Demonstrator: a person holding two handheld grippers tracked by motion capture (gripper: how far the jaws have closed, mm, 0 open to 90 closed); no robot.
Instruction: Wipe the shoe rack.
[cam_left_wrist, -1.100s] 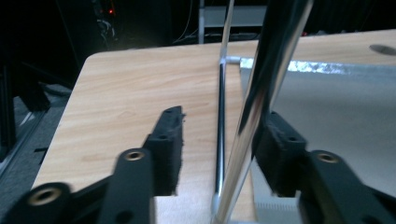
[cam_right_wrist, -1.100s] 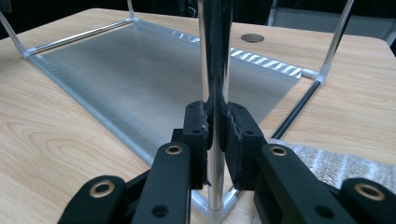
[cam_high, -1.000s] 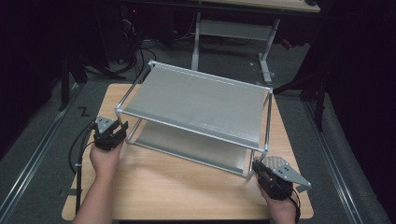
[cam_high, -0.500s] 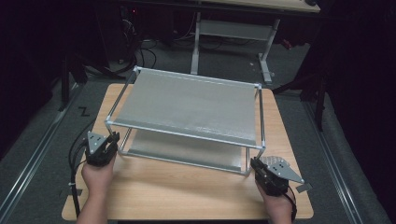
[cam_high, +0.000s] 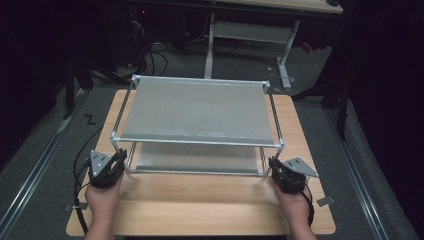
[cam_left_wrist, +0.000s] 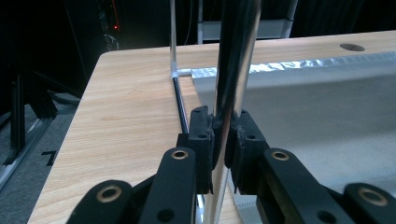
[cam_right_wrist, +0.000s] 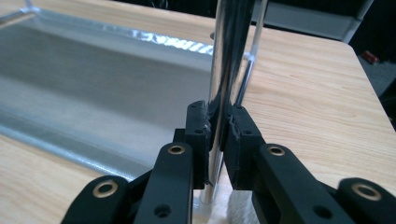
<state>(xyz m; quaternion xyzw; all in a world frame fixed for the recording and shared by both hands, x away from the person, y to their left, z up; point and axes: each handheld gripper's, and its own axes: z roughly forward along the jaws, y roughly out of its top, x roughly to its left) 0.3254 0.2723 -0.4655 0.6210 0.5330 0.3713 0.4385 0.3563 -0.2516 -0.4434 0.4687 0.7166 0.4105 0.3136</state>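
Rack (cam_high: 197, 112) swung square since a second ago, now at bench (cam_high: 200, 210) centre. Left gripper (cam_high: 118, 159) fingers just clamped front-left post (cam_left_wrist: 232, 79); right gripper (cam_high: 276, 166) fingers clamped on front-right post (cam_right_wrist: 227, 60). Two-handed move ready.

Rack (cam_high: 197, 112): silver-grey shelves with a fine mesh texture; shiny chrome posts (cam_left_wrist: 233, 70) mirroring dark surroundings. Tabletop (cam_high: 200, 200): pale wood, light brown grain lines. Left tongs (cam_left_wrist: 219, 140): matt black, brass-coloured rivets. Right tongs (cam_right_wrist: 215, 135): same black, same brass rivets; grey three-cornered plate (cam_high: 300, 166) on top. Floor (cam_high: 45, 145): dark grey carpet.
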